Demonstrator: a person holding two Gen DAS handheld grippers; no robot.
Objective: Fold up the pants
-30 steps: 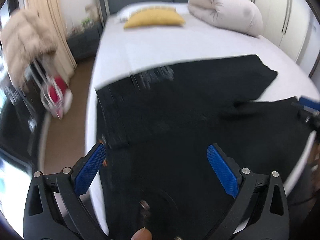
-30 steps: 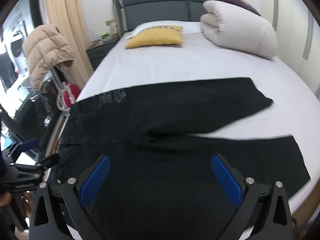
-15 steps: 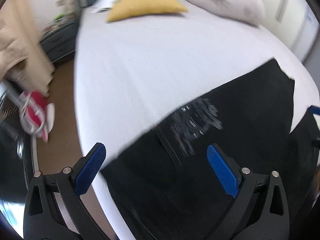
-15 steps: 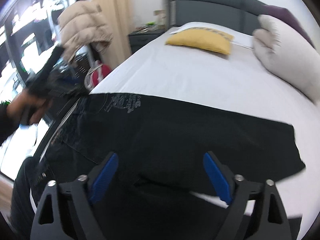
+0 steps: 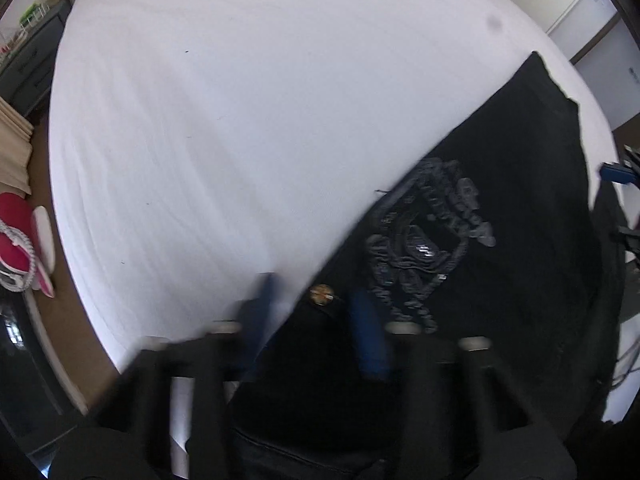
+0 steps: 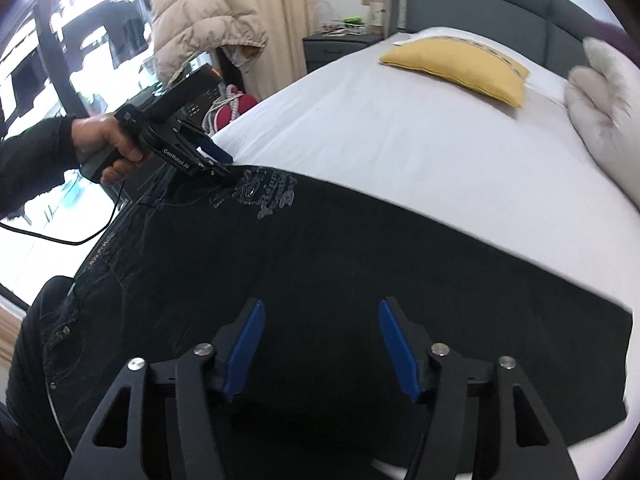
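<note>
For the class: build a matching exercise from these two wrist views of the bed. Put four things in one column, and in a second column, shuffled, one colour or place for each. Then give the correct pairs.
Column one:
1. pants
2. cushion
3. puffer jacket
4. bed sheet

Column two:
A. beige, hanging beside the bed near the curtain
B. white, covering the mattress
C. black, spread flat across the near end of the bed
D. yellow, lying near the grey headboard

Pairs: 1-C, 2-D, 3-A, 4-B
</note>
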